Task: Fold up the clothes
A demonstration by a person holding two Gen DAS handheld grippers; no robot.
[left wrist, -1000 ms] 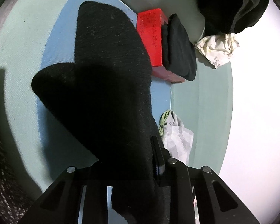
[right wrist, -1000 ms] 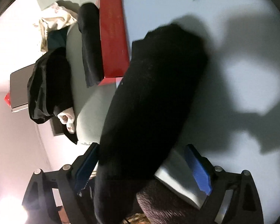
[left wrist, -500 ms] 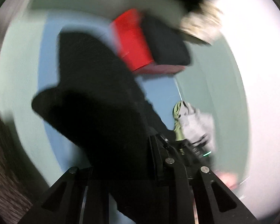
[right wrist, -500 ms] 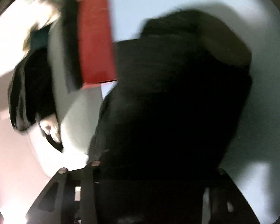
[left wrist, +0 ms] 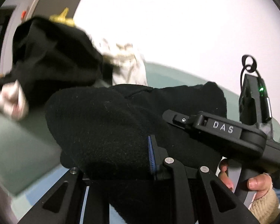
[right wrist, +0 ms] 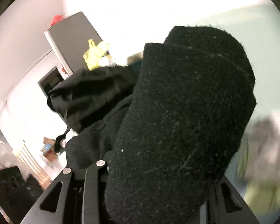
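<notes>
Blurred white wall, black knit garment [left wrist: 110, 127] clamped in both hand-held grippers, right jaws just closing, fingertips hidden.

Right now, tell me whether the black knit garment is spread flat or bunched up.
Bunched up. The black knit garment hangs in thick rolled folds off the left gripper and right gripper, lifted clear of the surface.

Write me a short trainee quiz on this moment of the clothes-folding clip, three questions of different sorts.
1. True or false: the left gripper has its jaws shut on the black fuzzy knit garment.
2. The sleeve at the left wrist view's lower right is: A cream knit, B red leather, C blue denim.
3. Fill in: behind the garment, the white patterned cloth lies beside a ___ heap of clothing.
Key: 1 true; 2 A; 3 black.
</notes>
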